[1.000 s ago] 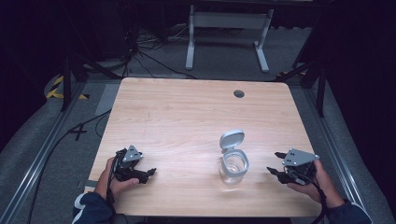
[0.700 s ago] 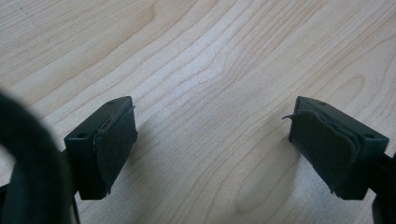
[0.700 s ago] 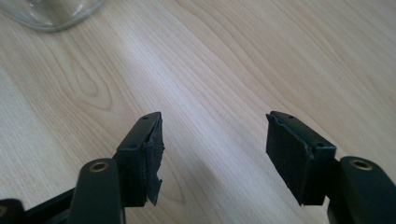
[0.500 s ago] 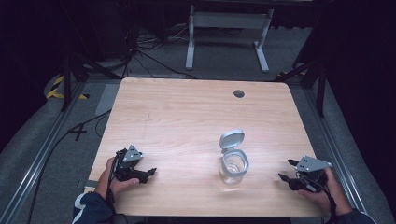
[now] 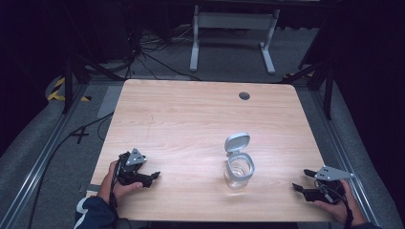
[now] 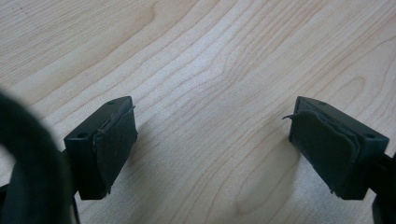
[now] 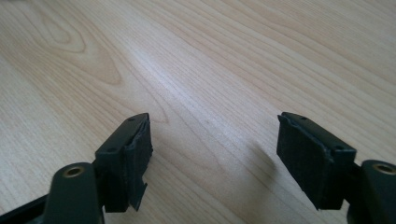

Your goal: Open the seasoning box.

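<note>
A clear glass jar (image 5: pixel 239 170) with a grey flip lid (image 5: pixel 237 142) standing up behind it sits on the wooden table (image 5: pixel 191 119), right of centre near the front. My left gripper (image 5: pixel 154 177) rests low at the front left, open, only bare wood between its pads (image 6: pixel 114 142). My right gripper (image 5: pixel 302 180) sits at the front right corner, well right of the jar; its jaws have just been opening and stand open, with bare wood between its pads (image 7: pixel 317 158).
A small dark grommet hole (image 5: pixel 244 96) lies near the table's far edge. Beyond it stands a grey metal stand (image 5: pixel 232 28) on the floor, with cables (image 5: pixel 143 57) to the left. Rails run along both sides of the table.
My right gripper has moved right and toward the front edge, away from the jar, and sunk closer to the table. The left gripper and the jar have kept still.
</note>
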Motion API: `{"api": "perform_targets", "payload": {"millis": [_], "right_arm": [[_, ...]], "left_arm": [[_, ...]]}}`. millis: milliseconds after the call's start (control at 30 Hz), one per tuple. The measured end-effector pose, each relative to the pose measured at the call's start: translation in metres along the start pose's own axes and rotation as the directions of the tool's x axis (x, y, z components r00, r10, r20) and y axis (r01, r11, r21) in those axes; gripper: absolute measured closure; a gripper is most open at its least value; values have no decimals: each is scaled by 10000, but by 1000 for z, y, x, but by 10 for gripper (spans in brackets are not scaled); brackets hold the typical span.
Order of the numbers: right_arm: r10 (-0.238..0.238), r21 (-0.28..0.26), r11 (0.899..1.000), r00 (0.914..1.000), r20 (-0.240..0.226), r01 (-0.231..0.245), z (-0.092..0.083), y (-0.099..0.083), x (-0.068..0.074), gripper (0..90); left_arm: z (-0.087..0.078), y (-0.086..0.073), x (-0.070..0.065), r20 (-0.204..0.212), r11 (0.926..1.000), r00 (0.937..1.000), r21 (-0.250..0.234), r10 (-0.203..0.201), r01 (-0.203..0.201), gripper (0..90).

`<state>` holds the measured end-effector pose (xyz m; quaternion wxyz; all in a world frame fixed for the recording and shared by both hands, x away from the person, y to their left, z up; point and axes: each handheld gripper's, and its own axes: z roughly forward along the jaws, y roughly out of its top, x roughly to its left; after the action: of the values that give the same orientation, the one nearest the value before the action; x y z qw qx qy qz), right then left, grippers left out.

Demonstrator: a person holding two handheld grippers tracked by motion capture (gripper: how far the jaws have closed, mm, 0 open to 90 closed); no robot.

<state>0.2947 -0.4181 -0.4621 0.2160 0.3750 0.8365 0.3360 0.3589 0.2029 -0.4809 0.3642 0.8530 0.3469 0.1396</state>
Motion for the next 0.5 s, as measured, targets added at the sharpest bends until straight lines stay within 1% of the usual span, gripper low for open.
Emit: {"api": "perform_targets", "payload": {"millis": [67,100,500], "right_arm": [[479,-235,9985,9985,-263,-486,1,-5,-5,237],[736,-254,9969,9965,-392,-746,2,-6,-7,234],[720,-241,9970,9968,-359,-729,2,-7,-8,227]], "left_arm": [[0,0,0,5,10000,10000,2,-10,10,152],[0,0,0,2,10000,10000,-3,-19,19,152],[0,0,-1,-31,10000,10000,-2,-27,27,152]]}}
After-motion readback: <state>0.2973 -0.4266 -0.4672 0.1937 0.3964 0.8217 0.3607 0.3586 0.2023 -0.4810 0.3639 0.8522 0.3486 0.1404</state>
